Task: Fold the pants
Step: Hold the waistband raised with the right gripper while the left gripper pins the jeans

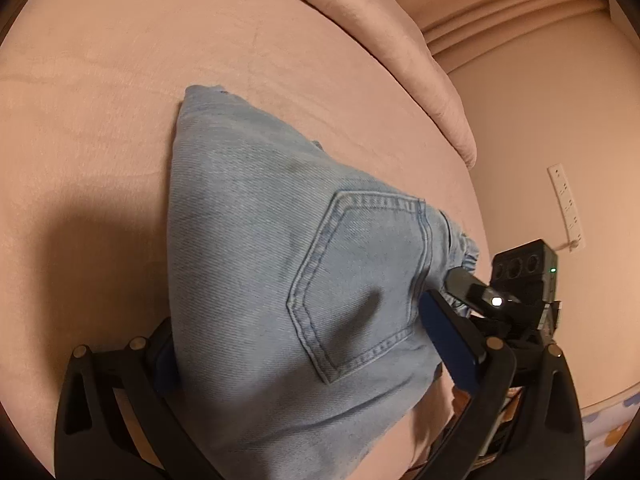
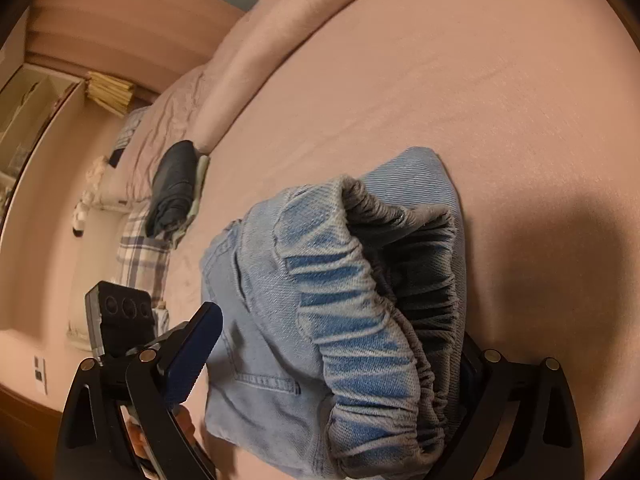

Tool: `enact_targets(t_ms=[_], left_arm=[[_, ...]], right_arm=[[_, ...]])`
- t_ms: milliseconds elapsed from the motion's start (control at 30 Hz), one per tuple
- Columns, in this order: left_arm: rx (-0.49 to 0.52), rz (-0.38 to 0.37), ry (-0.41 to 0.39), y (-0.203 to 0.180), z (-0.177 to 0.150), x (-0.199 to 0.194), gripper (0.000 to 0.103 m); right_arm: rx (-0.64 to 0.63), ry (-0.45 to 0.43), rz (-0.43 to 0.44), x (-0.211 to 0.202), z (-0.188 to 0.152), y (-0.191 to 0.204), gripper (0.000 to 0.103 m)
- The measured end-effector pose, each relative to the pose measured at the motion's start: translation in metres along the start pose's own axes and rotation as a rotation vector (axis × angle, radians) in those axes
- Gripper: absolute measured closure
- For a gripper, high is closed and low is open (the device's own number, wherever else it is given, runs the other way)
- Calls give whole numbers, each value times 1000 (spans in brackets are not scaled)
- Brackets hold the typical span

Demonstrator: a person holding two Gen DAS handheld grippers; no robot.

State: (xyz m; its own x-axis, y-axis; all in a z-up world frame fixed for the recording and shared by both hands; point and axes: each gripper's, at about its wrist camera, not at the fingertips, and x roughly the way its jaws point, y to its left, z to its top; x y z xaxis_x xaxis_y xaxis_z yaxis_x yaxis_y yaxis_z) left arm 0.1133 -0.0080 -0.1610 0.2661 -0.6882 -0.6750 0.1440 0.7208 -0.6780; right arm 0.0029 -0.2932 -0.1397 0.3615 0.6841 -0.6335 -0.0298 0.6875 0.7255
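The pants [image 1: 280, 264] lie folded into a compact bundle on the pink bed [image 1: 100, 120], and everything here is placed relative to that bundle. In the left wrist view, the left gripper [image 1: 308, 356] straddles its near end: one blue-padded finger [image 1: 164, 364] stands just beside the bundle's left edge and the other [image 1: 448, 344] just beside its right edge, jaws spread wide, with denim between them but not pinched. The face turned up is pale blue denim with a stitched back pocket [image 1: 360, 276], and the bundle narrows to a corner at its far end. To the right of the bundle the right gripper [image 1: 516, 280] shows, beside the gathered waistband. In the right wrist view, the right gripper [image 2: 332, 364] likewise stands wide open around the bundle, its left finger [image 2: 192, 352] clear of the denim and its right finger largely hidden behind the waistband [image 2: 360, 304]. That waistband is elastic, bunched into ridges, gaping open to show a dark inside. Well to the left of the bundle, a dark folded garment [image 2: 174, 188] rests near the pink duvet [image 2: 248, 64].
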Motion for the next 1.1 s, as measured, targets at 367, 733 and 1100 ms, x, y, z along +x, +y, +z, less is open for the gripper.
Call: enact_targets(t_ms=[367, 733, 1100], left_arm=[[83, 18, -49, -21, -6, -21, 5], [95, 31, -89, -20, -9, -47, 5], [85, 37, -126, -11, -3, -59, 5]], right_arm=[[-68, -73, 117, -22, -9, 34, 5], [-91, -80, 173, -21, -15, 53, 6], [-141, -65, 177, -7, -7, 76, 6]])
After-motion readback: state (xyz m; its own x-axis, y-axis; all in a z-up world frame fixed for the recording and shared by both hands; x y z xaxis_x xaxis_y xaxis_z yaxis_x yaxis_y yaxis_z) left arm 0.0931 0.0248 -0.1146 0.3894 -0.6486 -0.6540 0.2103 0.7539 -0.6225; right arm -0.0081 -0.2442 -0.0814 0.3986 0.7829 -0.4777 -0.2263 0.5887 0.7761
